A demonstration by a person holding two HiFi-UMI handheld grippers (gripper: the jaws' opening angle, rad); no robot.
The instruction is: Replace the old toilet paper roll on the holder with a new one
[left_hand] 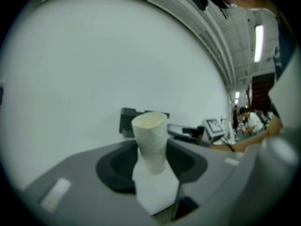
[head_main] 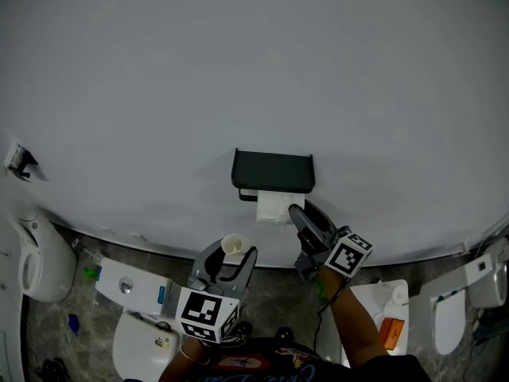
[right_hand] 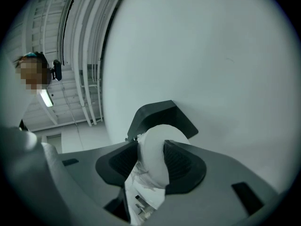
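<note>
A black paper holder (head_main: 273,171) is fixed to the white wall, and it also shows in the right gripper view as a holder (right_hand: 160,119) just beyond the jaws. A white toilet paper roll (head_main: 273,207) hangs right under it. My right gripper (head_main: 296,212) is shut on this roll (right_hand: 157,161), with loose paper trailing down between the jaws. Lower left, my left gripper (head_main: 231,253) is shut on a squashed, nearly bare old roll core (left_hand: 150,145) with a scrap of paper on it, held away from the holder (left_hand: 128,121).
Below the wall stand a toilet tank (head_main: 135,289) and bowl at lower left, another toilet (head_main: 36,261) at far left and one (head_main: 469,293) at right. A white bin with an orange item (head_main: 390,330) sits lower right. A small wall hook (head_main: 20,161) is on the left.
</note>
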